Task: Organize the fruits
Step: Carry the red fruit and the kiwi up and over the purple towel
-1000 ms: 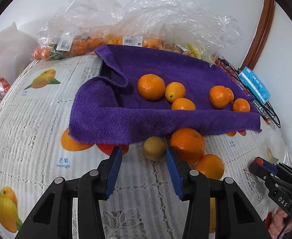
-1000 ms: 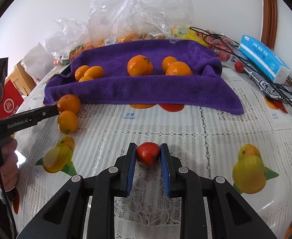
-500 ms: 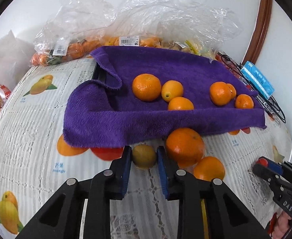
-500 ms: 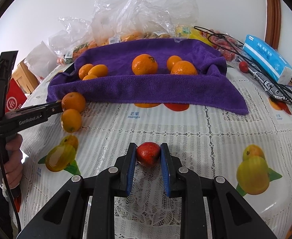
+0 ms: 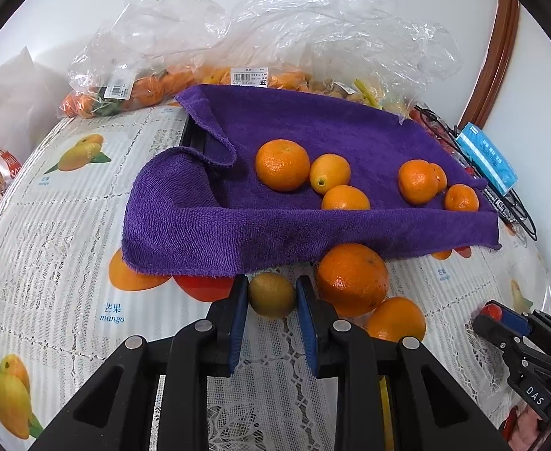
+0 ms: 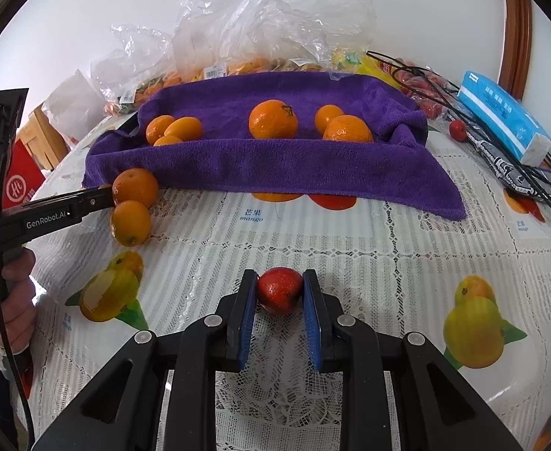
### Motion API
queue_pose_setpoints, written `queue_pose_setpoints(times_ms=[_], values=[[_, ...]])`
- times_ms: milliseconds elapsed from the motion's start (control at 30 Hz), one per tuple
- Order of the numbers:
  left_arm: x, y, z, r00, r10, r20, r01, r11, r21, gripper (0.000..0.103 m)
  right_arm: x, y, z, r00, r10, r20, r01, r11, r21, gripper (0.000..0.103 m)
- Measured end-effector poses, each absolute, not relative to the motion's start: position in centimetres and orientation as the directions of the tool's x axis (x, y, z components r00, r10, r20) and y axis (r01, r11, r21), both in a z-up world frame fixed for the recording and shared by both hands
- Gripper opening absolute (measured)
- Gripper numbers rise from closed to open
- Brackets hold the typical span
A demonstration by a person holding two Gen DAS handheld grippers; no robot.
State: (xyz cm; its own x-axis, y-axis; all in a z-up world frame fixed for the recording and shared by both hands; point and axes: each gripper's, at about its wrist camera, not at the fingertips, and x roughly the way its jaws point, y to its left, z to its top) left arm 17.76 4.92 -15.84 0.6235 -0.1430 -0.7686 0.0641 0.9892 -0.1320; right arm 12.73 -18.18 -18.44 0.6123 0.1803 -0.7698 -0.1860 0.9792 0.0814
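My left gripper [image 5: 271,295] is shut on a small brownish-green fruit [image 5: 271,295] at the front edge of a purple towel [image 5: 207,221]. A big orange [image 5: 352,280] and a smaller one [image 5: 395,319] lie just right of it on the table. Several oranges [image 5: 283,165] sit in the towel's hollow. My right gripper [image 6: 280,291] is shut on a small red fruit [image 6: 280,291] over the tablecloth, well in front of the towel [image 6: 275,161]. The left gripper also shows in the right wrist view [image 6: 98,197] beside the two loose oranges [image 6: 135,188].
Clear plastic bags of fruit [image 5: 155,86] lie behind the towel by the wall. A blue tissue pack [image 6: 500,116], black cables [image 6: 530,173] and a small red fruit [image 6: 457,127] lie at the right. The lace tablecloth [image 6: 350,233] has printed fruit pictures.
My left gripper moved forward around the brownish-green fruit and closed on it. My right gripper has stayed shut on the red fruit, hardly moving.
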Motion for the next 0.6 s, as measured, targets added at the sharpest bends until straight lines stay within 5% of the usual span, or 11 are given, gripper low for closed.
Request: queue_pose_setpoints(times_ms=[600], values=[[17.2,6.0,-15.6,0.649,-0.204,-0.733,0.059,0.974,-0.219,0.024,12.8,-19.0,-18.4,0.606,0.245,-0.757,-0.192,0.968,0.159,0.026]])
